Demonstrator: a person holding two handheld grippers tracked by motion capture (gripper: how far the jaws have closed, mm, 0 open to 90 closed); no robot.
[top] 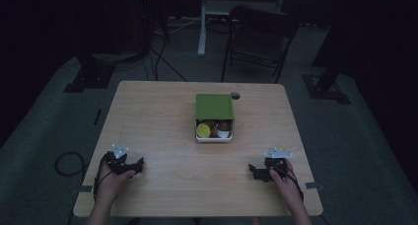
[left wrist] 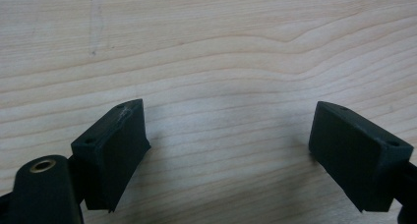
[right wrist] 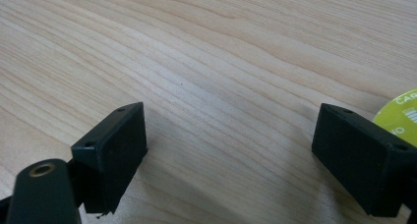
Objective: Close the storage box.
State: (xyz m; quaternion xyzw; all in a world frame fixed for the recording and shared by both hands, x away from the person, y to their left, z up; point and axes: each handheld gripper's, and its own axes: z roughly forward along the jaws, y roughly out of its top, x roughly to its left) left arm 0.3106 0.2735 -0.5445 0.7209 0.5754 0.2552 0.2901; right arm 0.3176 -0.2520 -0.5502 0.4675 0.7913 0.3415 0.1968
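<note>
A pale wooden table [top: 162, 131] seen from above in a dim room. Near the middle, toward the far edge, sits a small box [top: 214, 124] with its green lid [top: 214, 106] slid back, so the near end is uncovered. Inside that opening are a yellow-topped round item [top: 203, 131], something brownish and a small white cup; the details are too dim to tell.

Both hands rest near the table's near edge, well apart from the box. The left gripper [top: 129, 167] lies to the near left of the box, the right gripper [top: 258, 172] to the near right. Each has its jaws spread wide with nothing between them, only bare wood grain below. Beside the right gripper [right wrist: 231, 150] a yellow disc [right wrist: 401, 113] shows at its right, just behind one jaw.

The box's long axis runs from near to far, its open end facing the person. The right gripper looks slightly nearer to the box, so a forward and inward reach would likely come from that side.
</note>
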